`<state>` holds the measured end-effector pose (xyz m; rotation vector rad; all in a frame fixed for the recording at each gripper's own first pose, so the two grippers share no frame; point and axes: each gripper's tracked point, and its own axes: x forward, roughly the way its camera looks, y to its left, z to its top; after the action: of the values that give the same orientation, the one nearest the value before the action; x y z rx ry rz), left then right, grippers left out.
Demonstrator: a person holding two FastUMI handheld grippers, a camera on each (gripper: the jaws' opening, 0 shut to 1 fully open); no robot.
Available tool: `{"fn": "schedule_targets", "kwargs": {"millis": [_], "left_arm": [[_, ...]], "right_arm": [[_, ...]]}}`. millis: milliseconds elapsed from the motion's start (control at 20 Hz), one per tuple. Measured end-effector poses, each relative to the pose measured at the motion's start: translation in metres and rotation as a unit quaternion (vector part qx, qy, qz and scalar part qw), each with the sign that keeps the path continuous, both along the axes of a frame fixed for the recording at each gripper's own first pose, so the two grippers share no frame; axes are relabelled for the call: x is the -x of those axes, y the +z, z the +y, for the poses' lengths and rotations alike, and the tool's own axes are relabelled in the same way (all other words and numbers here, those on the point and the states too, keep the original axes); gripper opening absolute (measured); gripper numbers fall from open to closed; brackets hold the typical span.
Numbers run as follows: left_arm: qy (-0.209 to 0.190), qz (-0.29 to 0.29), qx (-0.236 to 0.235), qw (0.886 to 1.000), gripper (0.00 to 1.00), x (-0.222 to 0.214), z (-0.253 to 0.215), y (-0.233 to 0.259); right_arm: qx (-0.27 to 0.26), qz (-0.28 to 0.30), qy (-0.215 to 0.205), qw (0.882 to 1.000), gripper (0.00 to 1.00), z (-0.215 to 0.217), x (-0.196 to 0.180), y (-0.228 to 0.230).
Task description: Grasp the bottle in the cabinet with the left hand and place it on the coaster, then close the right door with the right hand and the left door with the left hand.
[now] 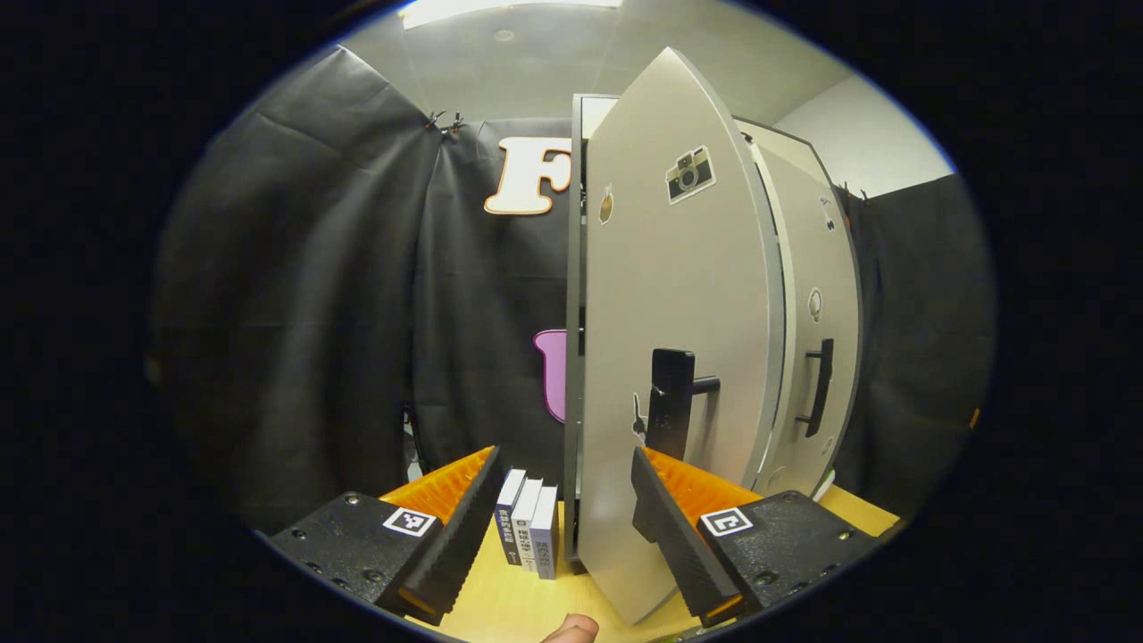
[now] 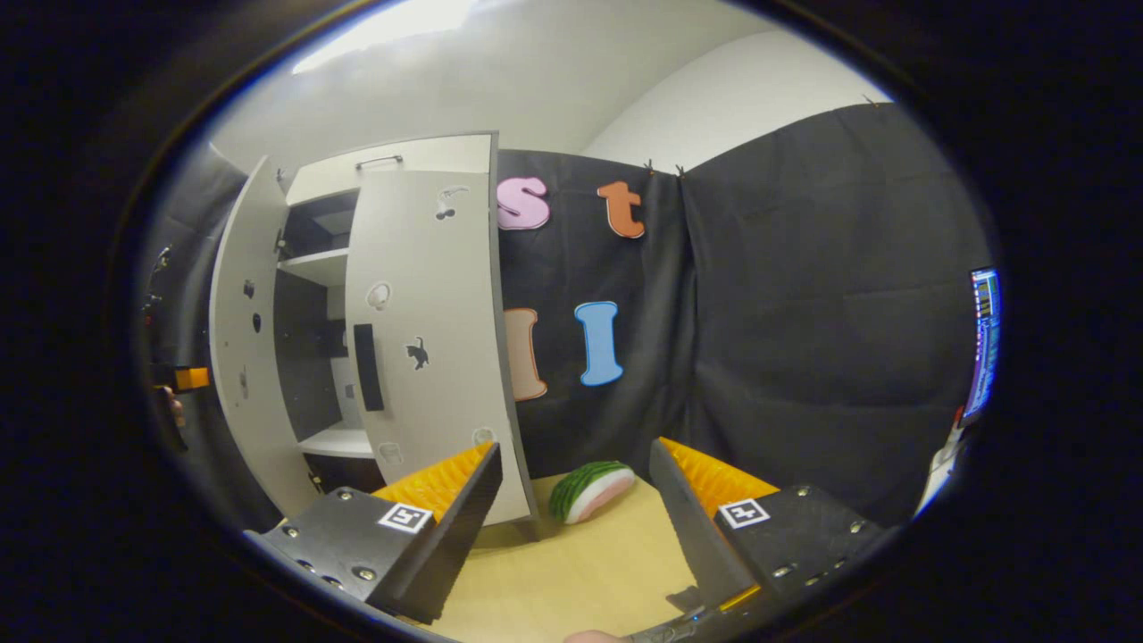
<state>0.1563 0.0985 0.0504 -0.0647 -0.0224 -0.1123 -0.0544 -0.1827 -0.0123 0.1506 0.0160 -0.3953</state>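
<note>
While the left door (image 1: 679, 357) stands partly open just ahead of the left gripper (image 1: 567, 509), the jaws of that gripper are spread wide and pinch nothing. The door's lower edge drops into the gap between the two fingers, nearer the right-hand one, and I cannot tell whether that finger touches the panel. Its black handle (image 1: 671, 402) sits just above and beyond the right-hand finger. Farther off past that finger, the right door (image 1: 817, 357) stands with its own dark handle (image 1: 820, 386) showing. Three small books (image 1: 529, 527) stand upright on the wooden table (image 1: 509, 598), between the jaws and close to the left-hand finger, beside the cabinet's edge.

In the right gripper view, the right gripper (image 2: 576, 513) also has its jaws spread wide, empty, over the table. The right door hangs ajar above and beyond its left-hand finger, apart from it, with the cabinet (image 2: 326, 295) and its shelves open behind. A watermelon slice (image 2: 591, 489) lies on the table ahead, between the jaws. The bottle and coaster cannot be made out.
</note>
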Motion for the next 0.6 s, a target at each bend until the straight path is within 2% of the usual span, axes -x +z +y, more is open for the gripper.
{"fn": "schedule_targets", "kwargs": {"millis": [50, 100, 150, 200, 600], "left_arm": [[-0.002, -0.002, -0.001, 1.000, 0.89, 0.000, -0.004, 0.000], [-0.005, -0.003, -0.003, 1.000, 0.92, 0.000, -0.009, 0.000], [-0.009, -0.006, -0.003, 1.000, 0.89, -0.001, -0.013, 0.001], [-0.012, -0.007, -0.001, 1.000, 0.92, -0.003, -0.018, 0.001], [-0.029, -0.002, 0.004, 1.000, 0.92, -0.018, -0.043, 0.000]], "right_arm": [[0.000, 0.000, -0.001, 1.000, 1.00, 0.000, 0.000, 0.001], [0.000, 0.000, 0.000, 1.000, 1.00, 0.001, -0.001, 0.001], [-0.001, 0.000, 0.001, 1.000, 1.00, 0.003, -0.001, 0.001], [-0.001, 0.002, 0.001, 1.000, 1.00, 0.004, -0.002, 0.000], [0.011, 0.004, 0.005, 1.000, 1.00, 0.010, -0.005, 0.003]]}}
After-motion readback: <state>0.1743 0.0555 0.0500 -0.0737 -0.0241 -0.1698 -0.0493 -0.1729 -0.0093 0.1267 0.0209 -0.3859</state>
